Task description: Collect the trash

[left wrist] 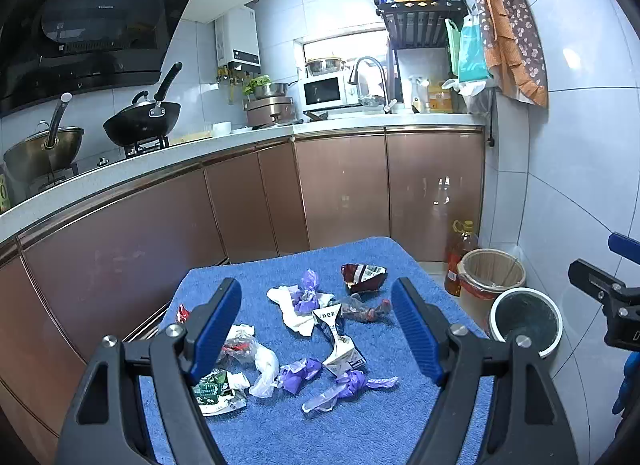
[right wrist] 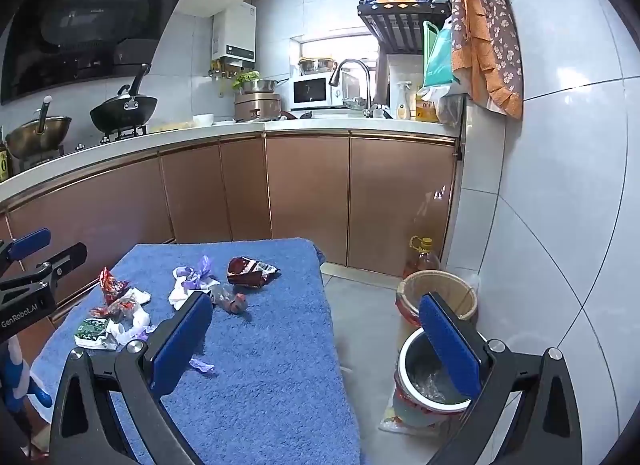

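Several scraps of trash lie on a blue towel-covered table (left wrist: 360, 425): purple plastic wrappers (left wrist: 306, 291), white tissue (left wrist: 296, 313), a dark red snack bag (left wrist: 363, 276), a folded white carton (left wrist: 340, 341) and a green-and-white packet (left wrist: 214, 389). My left gripper (left wrist: 316, 331) is open and empty, above the pile. My right gripper (right wrist: 316, 337) is open and empty, over the table's right edge, with one finger over the white-rimmed trash bin (right wrist: 420, 377). The bin also shows in the left wrist view (left wrist: 524, 321). The snack bag (right wrist: 250, 271) and wrappers (right wrist: 198, 275) lie left of the right gripper.
A tan lined basket (right wrist: 440, 293) and an oil bottle (right wrist: 422, 255) stand on the floor by the white tiled wall. Brown kitchen cabinets (right wrist: 308, 193) run behind the table, with woks on the stove (left wrist: 140, 125), a microwave and a sink on the counter.
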Demonstrator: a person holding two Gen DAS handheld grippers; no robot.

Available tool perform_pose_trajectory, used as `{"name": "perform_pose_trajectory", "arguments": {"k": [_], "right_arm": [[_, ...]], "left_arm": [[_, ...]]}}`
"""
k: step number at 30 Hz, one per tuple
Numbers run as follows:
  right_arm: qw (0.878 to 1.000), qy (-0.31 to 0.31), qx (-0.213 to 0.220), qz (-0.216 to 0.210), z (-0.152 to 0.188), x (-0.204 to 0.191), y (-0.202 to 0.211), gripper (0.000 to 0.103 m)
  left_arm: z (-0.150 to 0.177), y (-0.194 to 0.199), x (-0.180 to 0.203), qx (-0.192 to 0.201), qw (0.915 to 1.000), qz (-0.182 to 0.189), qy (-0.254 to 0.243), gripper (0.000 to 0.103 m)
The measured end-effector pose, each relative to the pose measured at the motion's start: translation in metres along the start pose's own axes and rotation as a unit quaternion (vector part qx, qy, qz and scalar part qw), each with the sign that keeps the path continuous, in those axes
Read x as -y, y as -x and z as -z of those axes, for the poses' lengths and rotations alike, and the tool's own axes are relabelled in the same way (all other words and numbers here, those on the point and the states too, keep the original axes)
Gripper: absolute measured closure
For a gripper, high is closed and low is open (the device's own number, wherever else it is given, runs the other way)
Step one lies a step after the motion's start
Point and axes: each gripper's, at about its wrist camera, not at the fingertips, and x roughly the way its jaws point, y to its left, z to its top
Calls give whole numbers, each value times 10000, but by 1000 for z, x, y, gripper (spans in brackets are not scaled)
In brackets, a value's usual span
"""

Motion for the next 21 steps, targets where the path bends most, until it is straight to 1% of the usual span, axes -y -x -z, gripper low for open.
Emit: {"name": "perform_pose_trajectory", "arguments": {"k": [10, 21], "right_arm": [[10000, -10, -67, -37, 2, 0, -9, 0], [10000, -12, -53, -40, 2, 0, -8, 0]], "left_arm": [[4, -8, 0, -49, 10000, 10, 19, 27], [10, -13, 2, -67, 10000, 20, 12, 27]]}}
